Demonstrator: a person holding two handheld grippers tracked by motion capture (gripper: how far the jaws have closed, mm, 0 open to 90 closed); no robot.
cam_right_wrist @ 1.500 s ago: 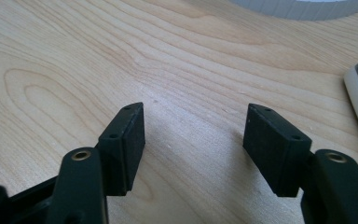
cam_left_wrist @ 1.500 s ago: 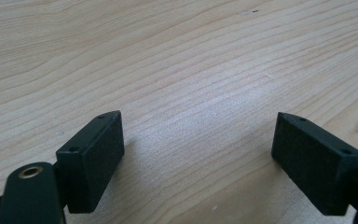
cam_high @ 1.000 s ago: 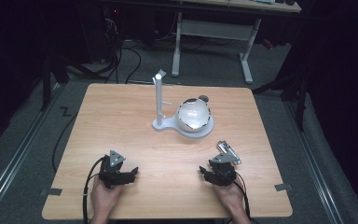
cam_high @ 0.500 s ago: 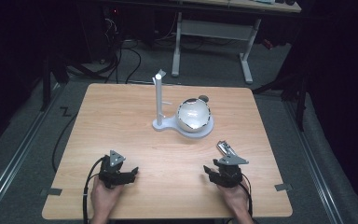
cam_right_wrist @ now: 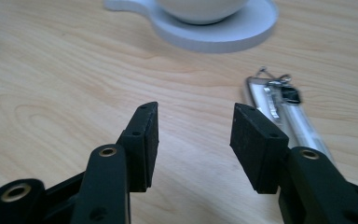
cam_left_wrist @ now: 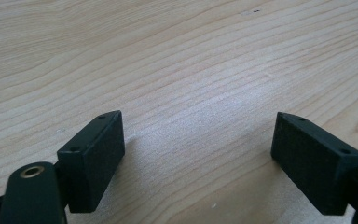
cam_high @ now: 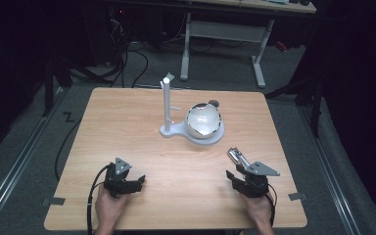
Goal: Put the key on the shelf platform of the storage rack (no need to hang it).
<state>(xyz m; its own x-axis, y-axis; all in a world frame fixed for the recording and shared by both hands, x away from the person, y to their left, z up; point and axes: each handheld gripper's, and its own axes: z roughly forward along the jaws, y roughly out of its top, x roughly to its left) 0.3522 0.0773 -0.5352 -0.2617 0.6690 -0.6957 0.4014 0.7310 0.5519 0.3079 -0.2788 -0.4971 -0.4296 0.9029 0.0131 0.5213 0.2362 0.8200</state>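
A slim silvery metal tool [cam_high: 236, 156] with a wire clip at its far end lies on the wooden table [cam_high: 127, 122]. It lies just ahead of my right gripper [cam_high: 232, 175], slightly to the right of the jaws in the right gripper view [cam_right_wrist: 279, 109]. The right gripper [cam_right_wrist: 193, 126] is open; its jaws have just been closing and stand a small gap apart with nothing between them. My left gripper [cam_high: 136, 180] rests near the front left edge, its jaws [cam_left_wrist: 198, 135] wide open over bare wood.
A white stand [cam_high: 176, 131] with an upright post [cam_high: 167, 103] sits mid-table, its round base [cam_right_wrist: 223, 32] carrying a shiny bowl [cam_high: 203, 120]. Cables trail from both grippers toward the front edge. Dark floor, cables and a desk frame lie beyond the table.
My right gripper has shifted to the right and lifted slightly; the silvery tool lies where it was. The left gripper has stayed put.
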